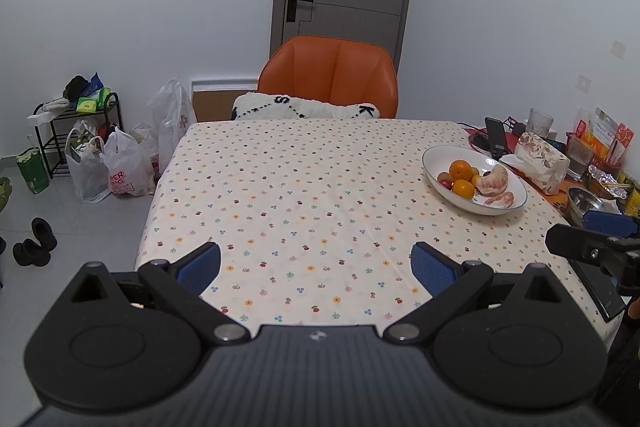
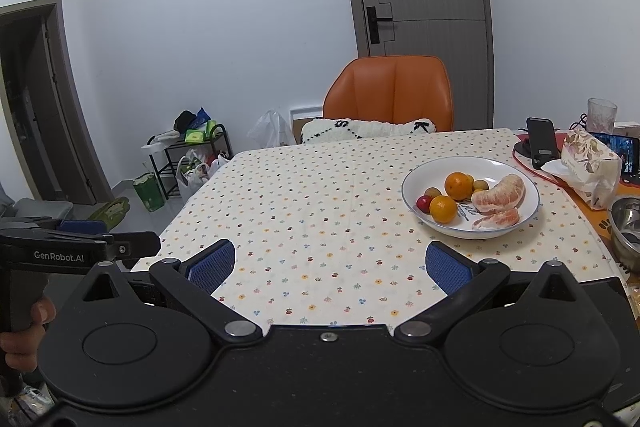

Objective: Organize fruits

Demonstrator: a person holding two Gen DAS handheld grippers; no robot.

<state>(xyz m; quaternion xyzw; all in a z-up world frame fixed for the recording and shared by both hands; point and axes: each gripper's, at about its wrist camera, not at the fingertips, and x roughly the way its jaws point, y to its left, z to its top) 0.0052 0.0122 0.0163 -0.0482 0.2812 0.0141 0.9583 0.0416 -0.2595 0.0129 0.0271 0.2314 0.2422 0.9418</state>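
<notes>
Listing contents of a dining-room scene, two wrist views.

Hidden or unclear: small round fruits behind the oranges overlap, so their count is uncertain; printed lettering on the dish floor is half covered by pomelo; clutter at the table's right edge is cut off by the frame.

Dish: one white oval ceramic dish with a thin blue rim (image 2: pixel 408 187), standing on the right half of the table, near its far side.

Oranges: two whole oranges (image 2: pixel 459 186), both inside the dish, left of centre.

Pomelo: two peeled pink pomelo segments (image 2: pixel 500 195), in the dish's right half, the larger one behind the smaller.

Small fruits: one red cherry-like fruit (image 2: pixel 422 203) at the dish's left edge; at least two yellowish-brown round ones beside the oranges.

Table: one table under a cream cloth with a small flower and cherry print (image 1: pixel 304 187).

Left gripper (image 1: pixel 316 267): blue-padded fingers spread wide, nothing between them, held over the near part of the cloth.

Right gripper (image 2: pixel 330 267): fingers likewise spread apart and empty, near the table's front edge, dish ahead to its right.

Chair: one orange padded chair (image 1: pixel 332 75), at the far side, with a white fluffy cushion on its seat.

Tissue pack: one floral-printed soft tissue pack (image 2: pixel 588 167), just right of the dish.
</notes>
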